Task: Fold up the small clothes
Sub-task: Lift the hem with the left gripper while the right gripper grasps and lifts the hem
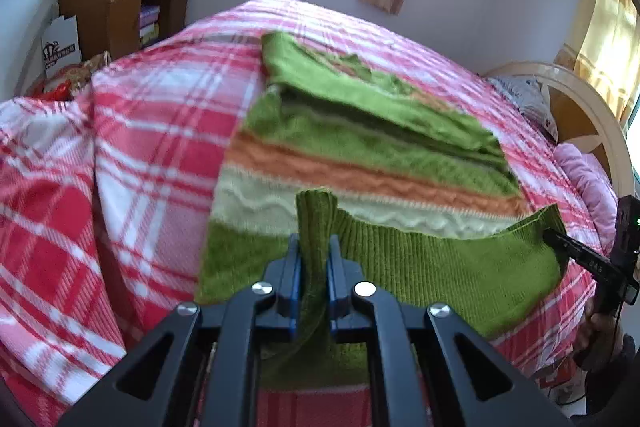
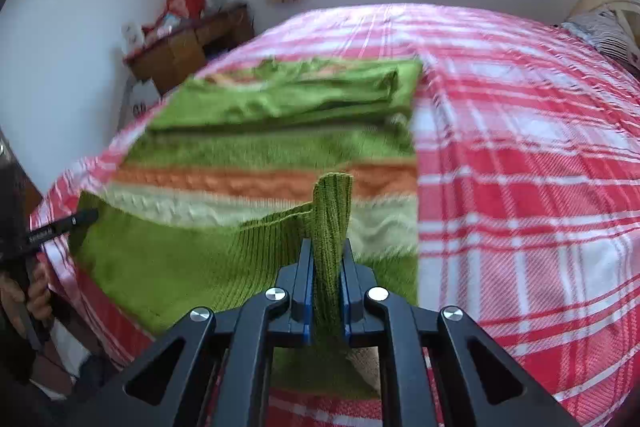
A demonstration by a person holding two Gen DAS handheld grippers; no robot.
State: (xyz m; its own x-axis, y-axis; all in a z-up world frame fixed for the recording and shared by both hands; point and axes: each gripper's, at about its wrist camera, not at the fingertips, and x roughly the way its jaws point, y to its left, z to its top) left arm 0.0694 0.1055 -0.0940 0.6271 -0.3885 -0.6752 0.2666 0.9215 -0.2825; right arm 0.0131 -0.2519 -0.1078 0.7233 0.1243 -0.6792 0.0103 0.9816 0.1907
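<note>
On the bed [image 1: 140,99], a green, orange and cream striped sweater [image 1: 360,155] lies part-folded; left claw [image 1: 316,247] and right claw [image 2: 327,251] each clamp its ribbed hem.

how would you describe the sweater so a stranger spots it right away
Start at the bed with its red and white plaid cover. The sweater lies on it, partly folded. It is the only knit there: bright green, with an orange and a cream stripe.

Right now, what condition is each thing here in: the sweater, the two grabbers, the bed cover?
Sweater: partly folded, ribbed hem lifted off the bed.
Left gripper: shut on the hem.
Right gripper: shut on the hem.
Plaid bedspread: spread out, rumpled at one side.
</note>
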